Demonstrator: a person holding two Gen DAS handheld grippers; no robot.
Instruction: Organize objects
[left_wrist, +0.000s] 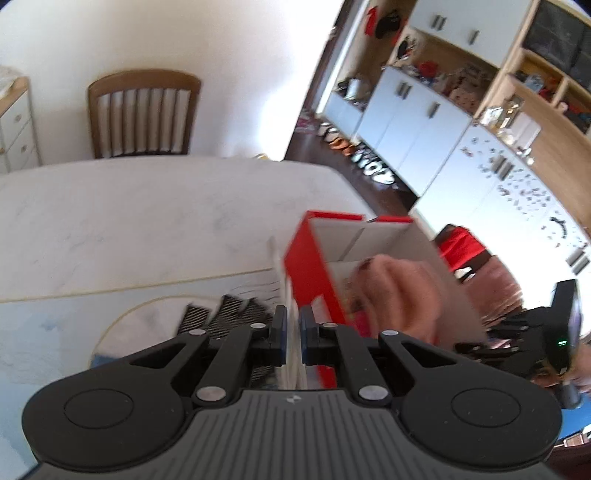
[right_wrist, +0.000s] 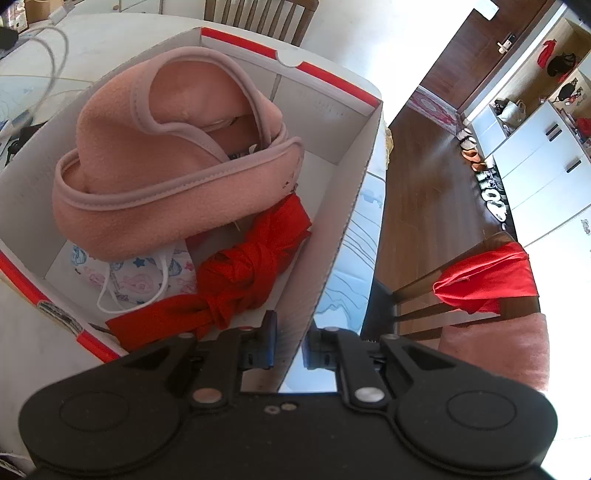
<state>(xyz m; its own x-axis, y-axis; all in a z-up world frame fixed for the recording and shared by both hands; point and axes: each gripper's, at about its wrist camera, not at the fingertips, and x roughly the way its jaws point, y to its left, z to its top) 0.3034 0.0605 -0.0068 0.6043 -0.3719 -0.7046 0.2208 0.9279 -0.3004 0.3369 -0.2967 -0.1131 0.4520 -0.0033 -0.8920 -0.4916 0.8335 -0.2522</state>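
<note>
A red and white cardboard box (right_wrist: 332, 236) holds a pink fleece garment (right_wrist: 159, 162), a knotted red cloth (right_wrist: 243, 273) and a printed face mask (right_wrist: 147, 277). My right gripper (right_wrist: 290, 345) is shut on the box's right wall, one pad on each side. In the left wrist view my left gripper (left_wrist: 291, 338) is shut on the box's left wall (left_wrist: 306, 269), and the pink garment (left_wrist: 399, 295) shows inside. The box appears tilted and held above the white table (left_wrist: 129, 221).
A wooden chair (left_wrist: 142, 110) stands behind the table. A white cable (right_wrist: 48, 44) lies on the table at far left. Another chair with a red cloth (right_wrist: 487, 277) stands at right. White cabinets (left_wrist: 424, 122) line the wall.
</note>
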